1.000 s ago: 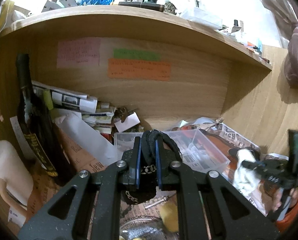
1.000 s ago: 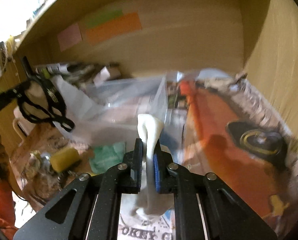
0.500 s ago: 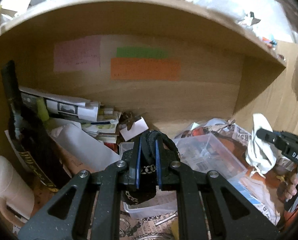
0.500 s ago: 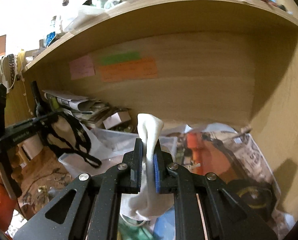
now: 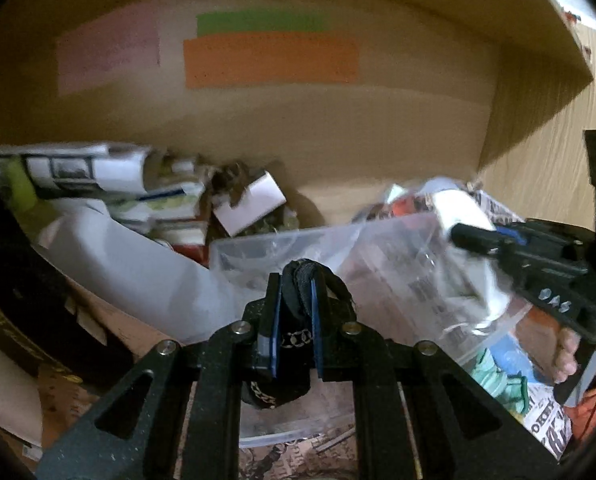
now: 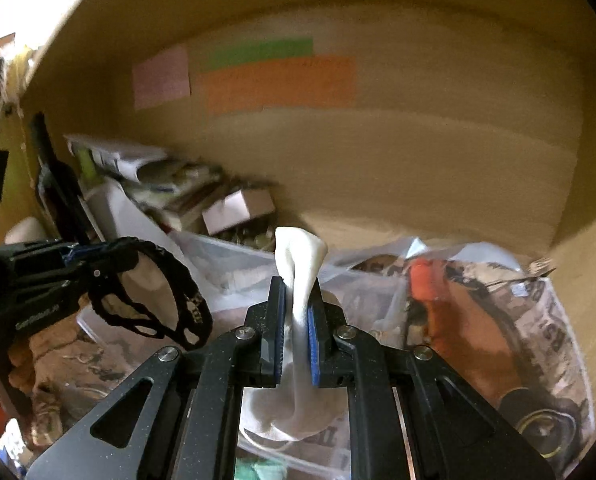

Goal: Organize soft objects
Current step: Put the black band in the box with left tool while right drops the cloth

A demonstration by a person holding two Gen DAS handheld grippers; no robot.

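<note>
Left gripper clamps a black strap; right gripper clamps a white cloth. Clear bin at 12 o'clock — both grippers above it.

Writing on orange note blurred, black bottle cut off left

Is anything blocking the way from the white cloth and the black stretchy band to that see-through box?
Nothing visible does. The right gripper pinches the white cloth and the left gripper pinches the black band, both held over the open clear plastic box. It has no lid on, and only air lies between.
</note>
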